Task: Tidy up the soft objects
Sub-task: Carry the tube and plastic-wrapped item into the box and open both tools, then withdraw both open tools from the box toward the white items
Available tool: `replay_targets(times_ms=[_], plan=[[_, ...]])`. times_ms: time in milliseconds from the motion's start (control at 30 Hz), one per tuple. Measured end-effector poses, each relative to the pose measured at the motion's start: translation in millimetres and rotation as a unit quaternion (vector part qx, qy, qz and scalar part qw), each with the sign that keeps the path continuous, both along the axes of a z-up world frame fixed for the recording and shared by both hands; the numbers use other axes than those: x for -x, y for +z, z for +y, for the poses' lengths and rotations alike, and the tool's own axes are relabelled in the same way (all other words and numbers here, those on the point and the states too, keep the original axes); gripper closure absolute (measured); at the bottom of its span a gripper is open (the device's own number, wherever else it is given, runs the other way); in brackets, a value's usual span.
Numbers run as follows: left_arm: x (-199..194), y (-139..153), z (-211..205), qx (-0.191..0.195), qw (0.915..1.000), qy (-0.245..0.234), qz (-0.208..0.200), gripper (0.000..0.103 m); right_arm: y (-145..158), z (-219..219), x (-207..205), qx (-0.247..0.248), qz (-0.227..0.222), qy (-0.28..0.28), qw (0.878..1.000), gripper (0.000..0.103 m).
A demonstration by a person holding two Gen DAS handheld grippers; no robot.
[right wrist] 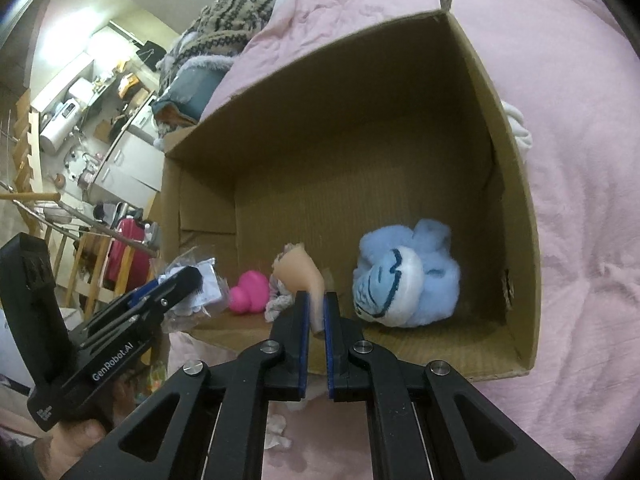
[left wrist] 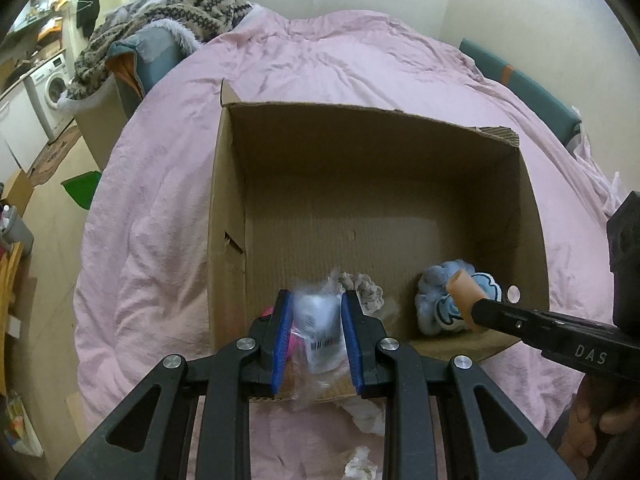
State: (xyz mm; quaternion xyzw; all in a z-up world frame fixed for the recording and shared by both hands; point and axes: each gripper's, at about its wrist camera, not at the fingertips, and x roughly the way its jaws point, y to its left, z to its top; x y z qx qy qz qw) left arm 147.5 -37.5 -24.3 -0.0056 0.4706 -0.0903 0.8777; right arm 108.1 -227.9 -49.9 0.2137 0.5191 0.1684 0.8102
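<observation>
An open cardboard box (left wrist: 400, 168) (right wrist: 516, 200) lies on the pink bed cover. Inside it are a blue plush toy (right wrist: 408, 276) (left wrist: 436, 304), a pink soft toy (right wrist: 250, 292) and a grey-white knitted piece (left wrist: 366, 286) (right wrist: 278, 300). My left gripper (left wrist: 316, 316) (right wrist: 176, 284) is shut on a clear plastic bag with a white label (left wrist: 318, 320) at the box's near-left corner. My right gripper (right wrist: 317, 304) (left wrist: 466, 300) is shut on a beige soft piece (right wrist: 306, 274) (left wrist: 464, 290) above the box floor beside the plush.
The pink cover (left wrist: 320, 56) spreads around the box. A patterned knit blanket (left wrist: 168, 16) heaps at the bed's far left. White tissue-like scraps (left wrist: 360, 466) lie on the cover near me. A kitchen and washing machine (left wrist: 52, 88) lie to the left.
</observation>
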Motion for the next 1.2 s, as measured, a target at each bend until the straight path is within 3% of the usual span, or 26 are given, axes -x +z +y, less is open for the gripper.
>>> replay_targets(times_ms=[300,467,567,600,633,700,1200], plan=[[-0.7,-0.4,3.5,0.010,0.9999,0.005,0.005,0.081,-2.8,3.5,0.7,-0.005,0.004,0.003,1.000,0.096],[1.2,-0.4,1.4,0.001,1.0000,0.000,0.005,0.077,-3.1,1.3,1.0,-0.017,0.005,0.004,1.000,0.089],[3.2,0.8,1.2,-0.004,1.0000,0.002,-0.001,0.063,0.1,-0.7,0.5,-0.020,-0.002,-0.001,1.000,0.079],[3.7,1.5,2.1,-0.005,1.0000,0.005,-0.003,0.054,1.9,-1.6,0.9,-0.019,-0.005,-0.006,1.000,0.068],[4.5,2.7,3.2,-0.006,0.9999,0.009,-0.008,0.047,3.6,-2.5,1.7,-0.015,-0.008,-0.012,1.000,0.049],[5.7,5.6,6.4,0.000,0.9997,0.017,-0.015,0.040,7.5,-5.6,4.3,-0.018,-0.020,-0.026,0.999,0.032],[13.8,14.8,28.7,0.009,0.9988,0.043,-0.022,0.038,19.9,-13.7,20.0,-0.006,-0.029,-0.045,0.999,0.032]])
